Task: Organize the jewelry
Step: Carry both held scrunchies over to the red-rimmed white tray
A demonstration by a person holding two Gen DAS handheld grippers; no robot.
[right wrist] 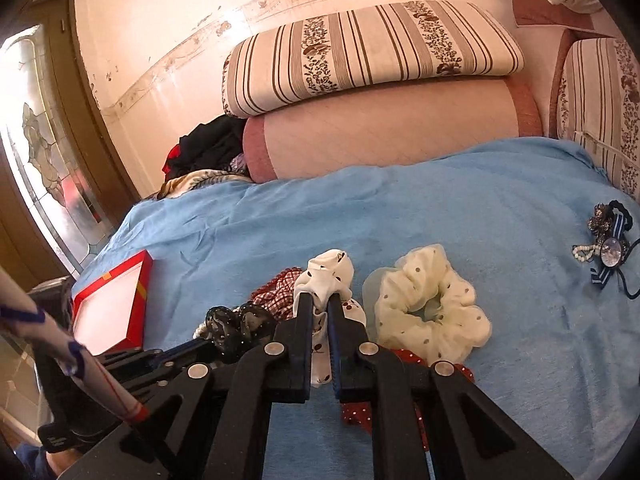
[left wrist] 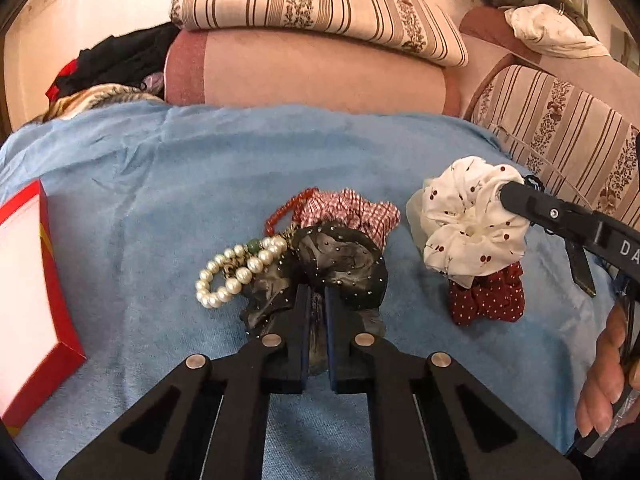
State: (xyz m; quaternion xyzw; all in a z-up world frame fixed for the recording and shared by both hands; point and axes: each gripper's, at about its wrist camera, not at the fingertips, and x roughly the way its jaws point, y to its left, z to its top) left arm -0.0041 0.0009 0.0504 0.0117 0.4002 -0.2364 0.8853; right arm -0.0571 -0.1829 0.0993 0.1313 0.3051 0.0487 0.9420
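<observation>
While both hand-held tools work over a blue blanket [left wrist: 160, 184], the left gripper [left wrist: 317, 300] is clamped on a black sheer scrunchie [left wrist: 344, 264], and the right gripper [right wrist: 319, 300] pinches a white cherry-print scrunchie [left wrist: 472, 216] raised above a dark red dotted scrunchie [left wrist: 488, 300]. Just beside the black one lie a pearl bracelet [left wrist: 232, 272], red beads [left wrist: 288, 208] and a red checked scrunchie [left wrist: 352, 208]. A cream dotted scrunchie [right wrist: 428, 312] rests to the right, a red-rimmed box [right wrist: 136, 300] to the left. Farther right sits a striped bow hair tie [right wrist: 608, 248]. Striped cushions [right wrist: 372, 52] line the back.
</observation>
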